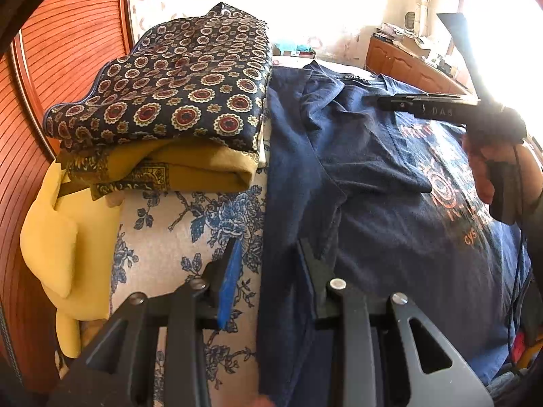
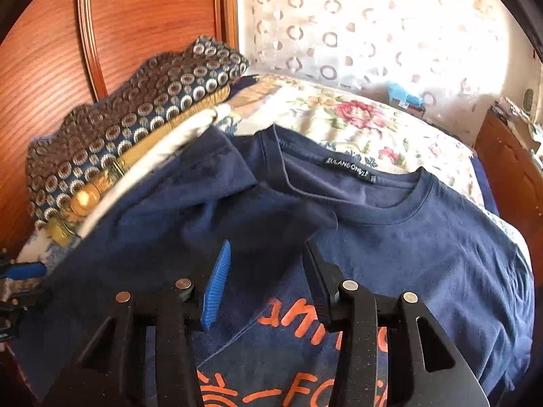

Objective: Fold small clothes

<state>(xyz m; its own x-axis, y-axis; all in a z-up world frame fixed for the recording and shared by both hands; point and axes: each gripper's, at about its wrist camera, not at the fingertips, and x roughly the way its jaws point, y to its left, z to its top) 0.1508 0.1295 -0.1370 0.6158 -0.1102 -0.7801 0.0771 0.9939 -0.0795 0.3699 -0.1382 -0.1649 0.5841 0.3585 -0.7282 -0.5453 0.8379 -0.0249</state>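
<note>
The navy T-shirt (image 2: 424,247) is spread on the bed (image 2: 339,118), collar toward 12 o'clock. One sleeve (image 2: 217,183) is already folded inward at 11 o'clock of the right gripper (image 2: 268,271), the nearer one. Both jaws, left gripper (image 1: 268,271) included, are held open, empty.

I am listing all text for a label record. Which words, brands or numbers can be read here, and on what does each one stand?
"DAS": on the black right gripper, left wrist view.
"ULANGONGZI", uncertain: small black neck label of the navy blue cotton T-shirt.
Orange chest print on that T-shirt: partly hidden and cut off, not readable as words.
Small tag beside the neck label: too small.
</note>
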